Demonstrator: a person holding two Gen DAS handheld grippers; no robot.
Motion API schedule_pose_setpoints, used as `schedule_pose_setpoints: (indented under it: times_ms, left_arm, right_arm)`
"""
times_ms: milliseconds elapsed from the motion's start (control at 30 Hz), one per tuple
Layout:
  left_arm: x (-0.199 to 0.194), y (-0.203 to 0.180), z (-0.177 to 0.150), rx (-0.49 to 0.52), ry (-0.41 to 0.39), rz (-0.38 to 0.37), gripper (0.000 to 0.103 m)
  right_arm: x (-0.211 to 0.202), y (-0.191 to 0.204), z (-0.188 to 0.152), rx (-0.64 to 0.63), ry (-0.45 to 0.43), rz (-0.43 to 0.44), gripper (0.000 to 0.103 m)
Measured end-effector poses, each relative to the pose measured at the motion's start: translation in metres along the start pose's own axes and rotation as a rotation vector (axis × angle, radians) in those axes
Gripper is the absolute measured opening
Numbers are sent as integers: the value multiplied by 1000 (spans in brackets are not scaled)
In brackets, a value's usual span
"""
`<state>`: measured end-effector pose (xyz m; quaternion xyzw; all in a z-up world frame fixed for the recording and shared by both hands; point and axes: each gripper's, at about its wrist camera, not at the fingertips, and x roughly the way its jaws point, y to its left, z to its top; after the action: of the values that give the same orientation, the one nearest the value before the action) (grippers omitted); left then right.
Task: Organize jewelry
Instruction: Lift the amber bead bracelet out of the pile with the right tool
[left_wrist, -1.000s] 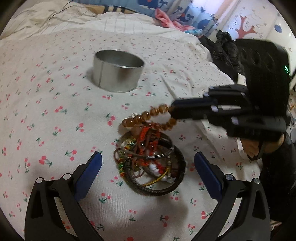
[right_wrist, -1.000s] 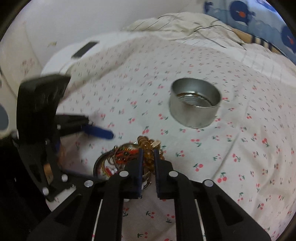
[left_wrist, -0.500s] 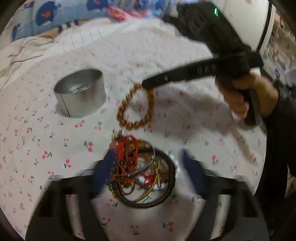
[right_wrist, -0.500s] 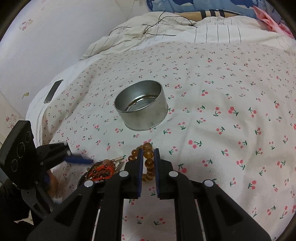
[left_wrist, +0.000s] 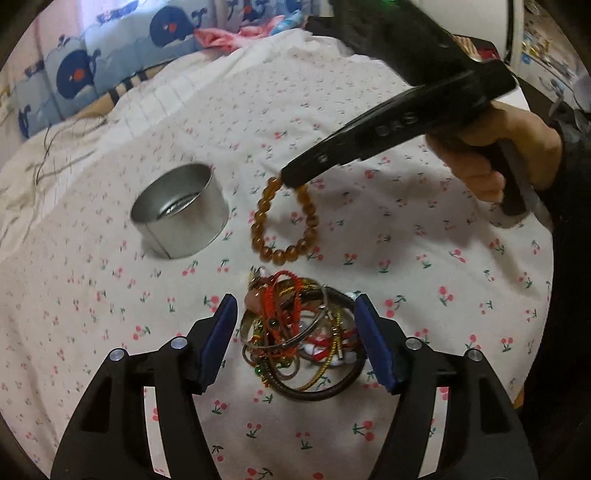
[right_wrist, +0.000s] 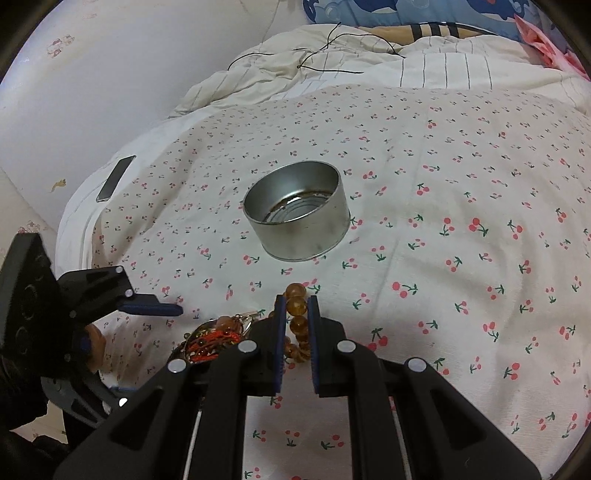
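My right gripper (right_wrist: 296, 301) is shut on an amber bead bracelet (left_wrist: 284, 254), which hangs free as a loop just right of an empty silver tin (left_wrist: 181, 218) on the cherry-print bedcover. In the right wrist view a few amber beads (right_wrist: 297, 325) show between the pads, and the tin (right_wrist: 299, 236) stands beyond them. A tangled pile of bangles and red cords (left_wrist: 295, 332) lies between the fingers of my left gripper (left_wrist: 294, 301). Its jaws are opening and its blue pads stand at the pile's two sides without pressing it.
A person's hand (left_wrist: 491, 155) grips the right tool's handle at the right. A dark phone (right_wrist: 116, 177) lies at the bed's far left edge. A striped duvet (right_wrist: 369, 55) with a thin black cable and whale-print cushions (left_wrist: 74, 74) bound the far side.
The right gripper has pulled the amber bracelet off the pile and up toward the tin. The left gripper has rolled, narrowed its jaws and come over the pile.
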<state>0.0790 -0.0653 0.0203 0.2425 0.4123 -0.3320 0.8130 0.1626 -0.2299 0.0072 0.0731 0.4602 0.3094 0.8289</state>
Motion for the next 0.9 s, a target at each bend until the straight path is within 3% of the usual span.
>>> schedule_pose_setpoints:
  times_ms: [67, 167, 267, 367, 500, 767, 800, 833, 900]
  left_arm:
    - [4, -9, 1, 56, 21, 20, 57]
    - [15, -21, 3, 129, 72, 26, 29]
    - [23, -28, 4, 205, 95, 38, 20]
    - [25, -31, 5, 234, 107, 53, 13]
    - [27, -23, 9, 217, 119, 30, 11]
    - [12, 5, 13, 47, 114, -41, 6]
    - [11, 7, 11, 31, 114, -57, 6]
    - [9, 11, 11, 4, 113, -71, 6]
    - [9, 21, 9, -62, 121, -110, 7]
  right_arm:
    - [0, 0, 0, -1, 0, 4, 12]
    - [-1, 1, 0, 1, -1, 10, 12]
    - [-1, 1, 1, 2, -3, 14, 13]
    - [-2, 2, 1, 2, -4, 19, 13]
    - [-4, 2, 1, 3, -15, 30, 13]
    - [-7, 0, 1, 0, 2, 38, 14]
    - [-6, -1, 0, 0, 12, 46, 28]
    - [-5, -2, -2, 2, 25, 50, 49]
    - [-2, -2, -4, -2, 36, 32, 55]
